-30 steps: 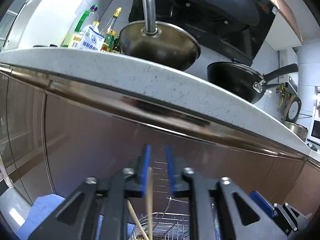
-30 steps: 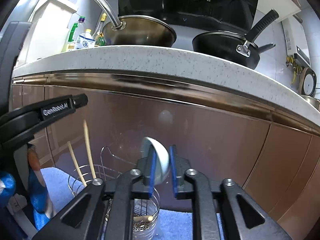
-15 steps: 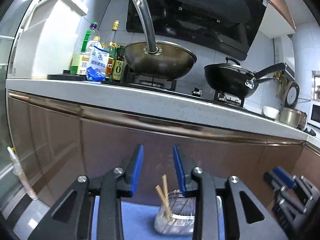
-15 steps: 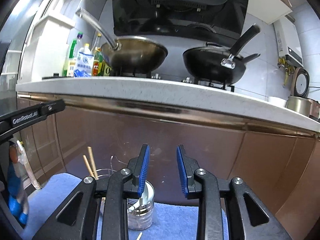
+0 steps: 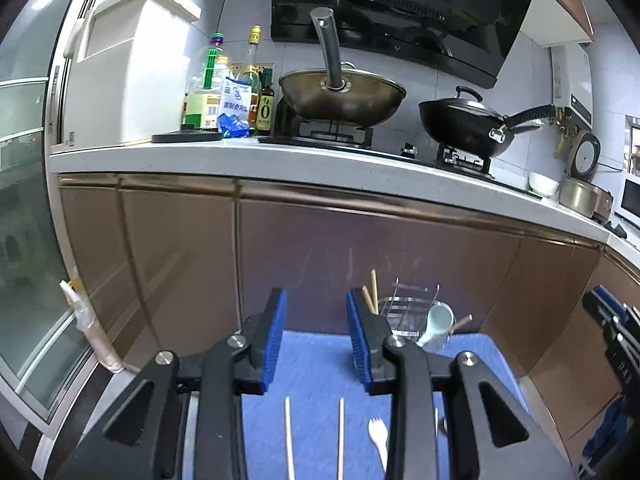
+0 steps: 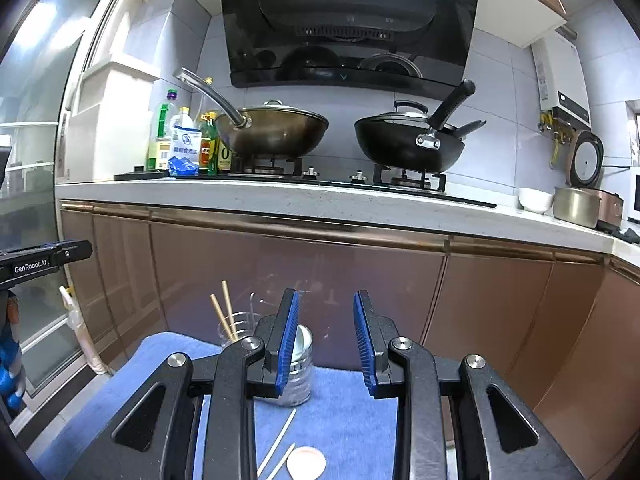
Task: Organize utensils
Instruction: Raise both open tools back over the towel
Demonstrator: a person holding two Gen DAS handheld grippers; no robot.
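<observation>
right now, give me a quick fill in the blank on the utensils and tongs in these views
1. The utensils lie on a ____ mat.
2. The pale spoon stands inside the wire ____.
3. Both the left tongs and right tongs hold ____.
4. Two loose chopsticks lie ____ on the mat.

Missing words: blue; holder; nothing; flat

Soft blue cloth mat [image 5: 320,364] under pale wooden chopsticks [image 5: 289,436]. Glossy brown cabinet fronts [image 6: 304,280] (faintly reflective) beneath a speckled stone-look countertop [image 6: 280,196].

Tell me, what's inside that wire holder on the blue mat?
The wire holder holds two wooden chopsticks and a pale blue spoon, bowl up. Its bottom is hidden behind the left gripper.
</observation>
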